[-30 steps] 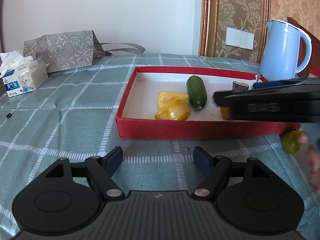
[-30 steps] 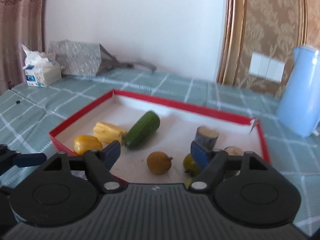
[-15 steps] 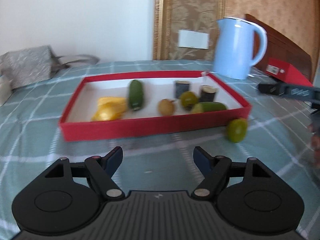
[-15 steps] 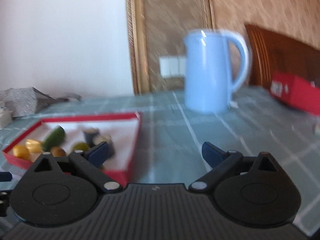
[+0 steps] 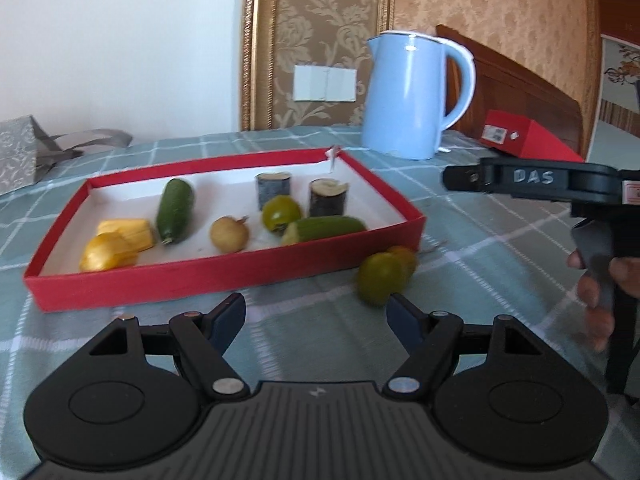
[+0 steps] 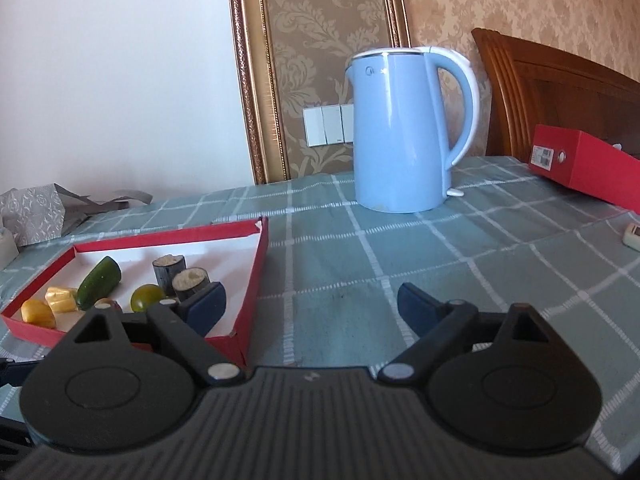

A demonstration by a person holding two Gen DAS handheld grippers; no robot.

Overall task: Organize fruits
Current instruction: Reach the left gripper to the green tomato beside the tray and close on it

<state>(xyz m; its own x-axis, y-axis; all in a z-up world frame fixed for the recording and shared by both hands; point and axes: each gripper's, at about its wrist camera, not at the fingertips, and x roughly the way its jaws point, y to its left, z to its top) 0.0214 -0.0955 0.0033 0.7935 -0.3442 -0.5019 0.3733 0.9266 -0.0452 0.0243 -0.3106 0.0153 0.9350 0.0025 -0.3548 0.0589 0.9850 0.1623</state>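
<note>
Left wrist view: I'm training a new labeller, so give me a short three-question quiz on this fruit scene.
1. True or false: the green fruit on the cloth lies inside the red tray.
2. What stands behind the tray? A) kettle B) bowl C) lamp
3. Fill in: the left gripper is ___ and holds nothing.

Key: 1 false; 2 A; 3 open.

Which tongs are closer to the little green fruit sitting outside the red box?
Left. The left tongs hover open just before the green fruit; the right tongs are off to its right.
</note>
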